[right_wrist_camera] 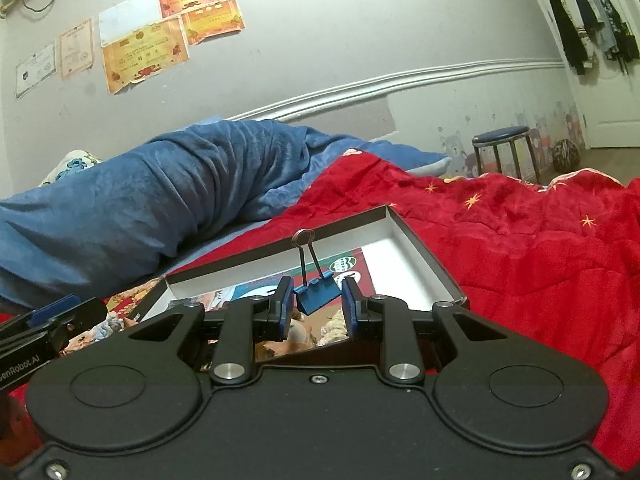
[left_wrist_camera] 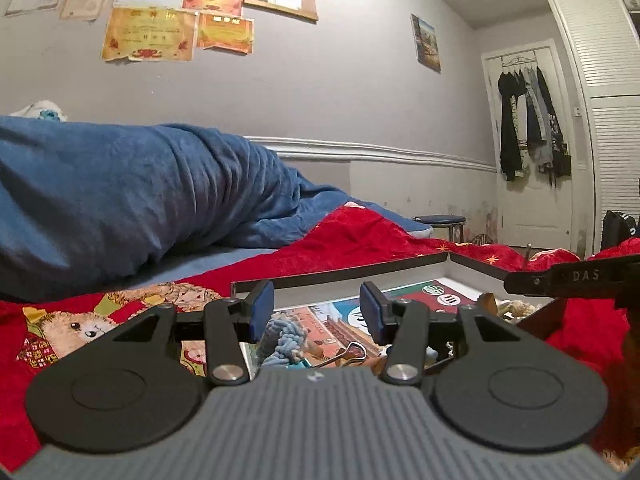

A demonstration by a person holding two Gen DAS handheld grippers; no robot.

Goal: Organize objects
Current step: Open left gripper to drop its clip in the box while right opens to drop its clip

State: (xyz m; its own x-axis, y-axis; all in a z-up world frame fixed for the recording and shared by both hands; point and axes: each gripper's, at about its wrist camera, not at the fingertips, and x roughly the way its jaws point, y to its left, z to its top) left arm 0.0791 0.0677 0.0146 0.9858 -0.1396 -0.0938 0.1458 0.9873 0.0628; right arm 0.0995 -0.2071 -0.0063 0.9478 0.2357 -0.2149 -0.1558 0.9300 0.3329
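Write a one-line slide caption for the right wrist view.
Right hand-held gripper, jaws open around a blue binder clip, above a shallow box on a red blanket.

Dim indoor light, strong fisheye warping

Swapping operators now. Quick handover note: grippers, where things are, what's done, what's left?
Left gripper: open, empty, over the near end of the shallow black-rimmed cardboard box on the red blanket.
Right gripper: jaws apart around a blue binder clip with wire handles; the clip sits tilted between the pads, contact cannot be confirmed.
In the box: a blue knitted yarn piece, a second metal binder clip, printed cards.
Done: several items in the box.
Left: place or release the blue clip, then tidy the rest.
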